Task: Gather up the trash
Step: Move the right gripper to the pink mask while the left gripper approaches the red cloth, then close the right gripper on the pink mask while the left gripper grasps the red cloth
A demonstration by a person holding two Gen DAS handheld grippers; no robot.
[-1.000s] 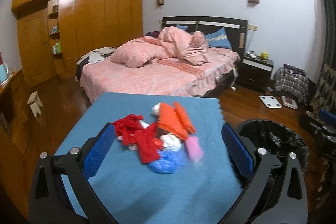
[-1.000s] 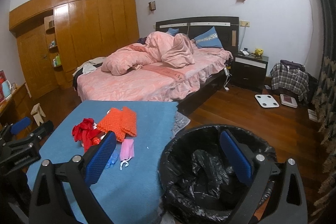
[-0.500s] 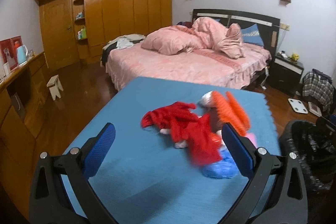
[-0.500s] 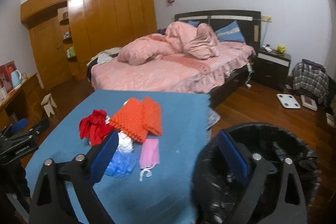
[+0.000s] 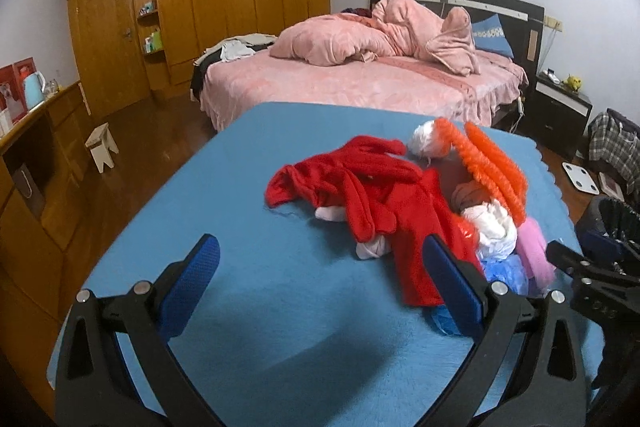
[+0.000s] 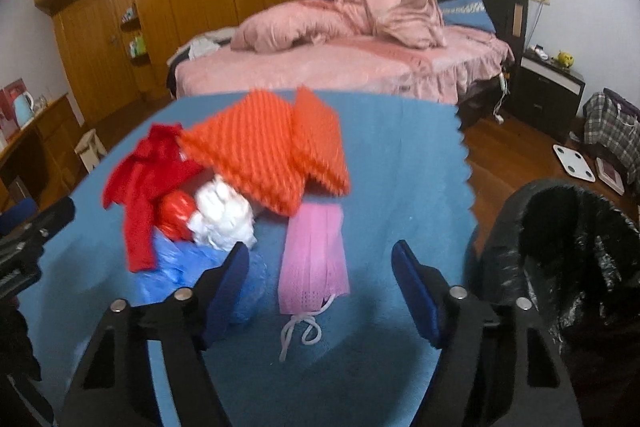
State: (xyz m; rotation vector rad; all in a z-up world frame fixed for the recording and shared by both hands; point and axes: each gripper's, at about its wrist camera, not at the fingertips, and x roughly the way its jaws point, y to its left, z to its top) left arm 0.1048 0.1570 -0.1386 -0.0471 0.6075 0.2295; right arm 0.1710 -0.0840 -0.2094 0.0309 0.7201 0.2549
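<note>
On blue mat [image 6: 400, 155], trash pile sits mid-surface: pink face mask [image 6: 314, 255], orange foam netting [image 6: 264, 155], red cloth [image 5: 372, 195], white wad [image 6: 222, 217], blue plastic bag [image 6: 180, 267]. Right gripper [image 6: 320, 275] over mask, jaws closing, pads not touching it. Left gripper [image 5: 320, 271] spread wide beside red cloth, gripping nothing. Black-lined bin [image 6: 568, 239] just right of mat

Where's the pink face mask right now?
In the right wrist view the pink face mask lies flat on the blue mat, just below the orange foam netting, left of the black-lined bin.
</note>
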